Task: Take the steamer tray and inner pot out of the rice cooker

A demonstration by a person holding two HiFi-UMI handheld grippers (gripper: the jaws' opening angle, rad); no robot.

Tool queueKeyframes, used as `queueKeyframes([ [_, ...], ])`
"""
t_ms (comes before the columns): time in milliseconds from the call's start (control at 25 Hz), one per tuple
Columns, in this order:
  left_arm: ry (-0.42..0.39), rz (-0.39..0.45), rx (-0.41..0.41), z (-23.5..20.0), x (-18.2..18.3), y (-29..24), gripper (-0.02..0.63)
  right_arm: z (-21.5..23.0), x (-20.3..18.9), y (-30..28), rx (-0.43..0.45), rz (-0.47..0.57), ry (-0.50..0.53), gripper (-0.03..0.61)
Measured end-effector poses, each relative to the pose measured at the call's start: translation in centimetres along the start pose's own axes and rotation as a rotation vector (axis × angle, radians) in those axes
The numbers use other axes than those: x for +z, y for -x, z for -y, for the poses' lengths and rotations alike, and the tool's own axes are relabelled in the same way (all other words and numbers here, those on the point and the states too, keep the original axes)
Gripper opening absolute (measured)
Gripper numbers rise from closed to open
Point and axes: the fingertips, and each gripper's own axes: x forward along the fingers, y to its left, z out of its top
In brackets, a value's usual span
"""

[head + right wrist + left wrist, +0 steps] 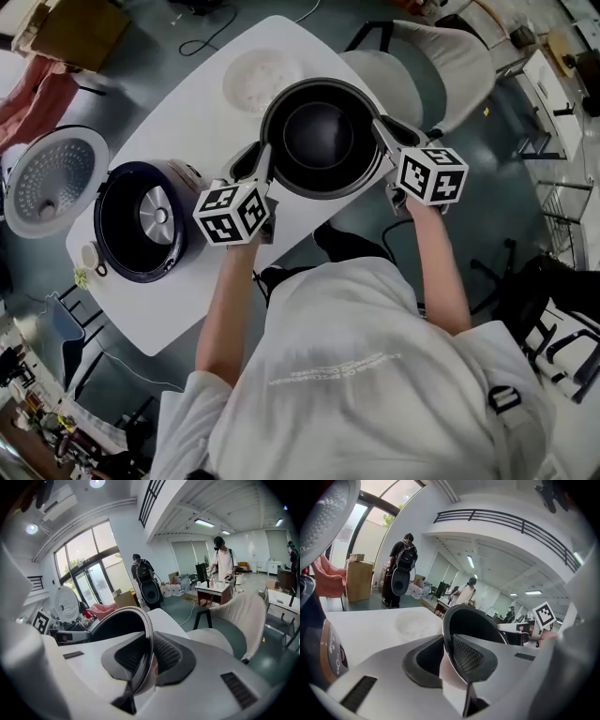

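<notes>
The dark, empty inner pot (321, 138) hangs above the white table (192, 122), to the right of the open rice cooker (142, 221). My left gripper (262, 169) is shut on the pot's left rim, my right gripper (382, 139) on its right rim. In the left gripper view the rim (449, 634) runs between the pads of that gripper (451, 662). The right gripper view shows the same: the rim (149, 620) is pinched in my right gripper (146, 660). The pale, round steamer tray (255, 81) lies on the table beyond the pot and shows again as the steamer tray (412, 623).
The cooker's lid (54, 178) stands open at its left. A white chair (441, 64) is at the table's far right corner. A cardboard box (359, 578) and standing people (402, 569) are in the room behind. A cable (202, 42) lies on the floor.
</notes>
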Motion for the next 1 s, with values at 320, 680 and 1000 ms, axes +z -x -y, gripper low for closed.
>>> queueKeyframes([
  [320,0.030,-0.083,0.032,-0.3,-3.5,-2.9,0.077,3.1,-2.8,-2.3,-0.005,-0.083,-0.022,0.074],
  [680,0.031,-0.096,0.049,-1.4,-3.5,-4.5,0.084,3.9,-3.2,-4.5,-0.003,-0.114,-0.010,0.077],
  [1000,0.023,-0.060,0.092,-2.7,-2.5,-5.1,0.086,3.7,-2.4,-6.6,-0.006,-0.133,0.040,0.081],
])
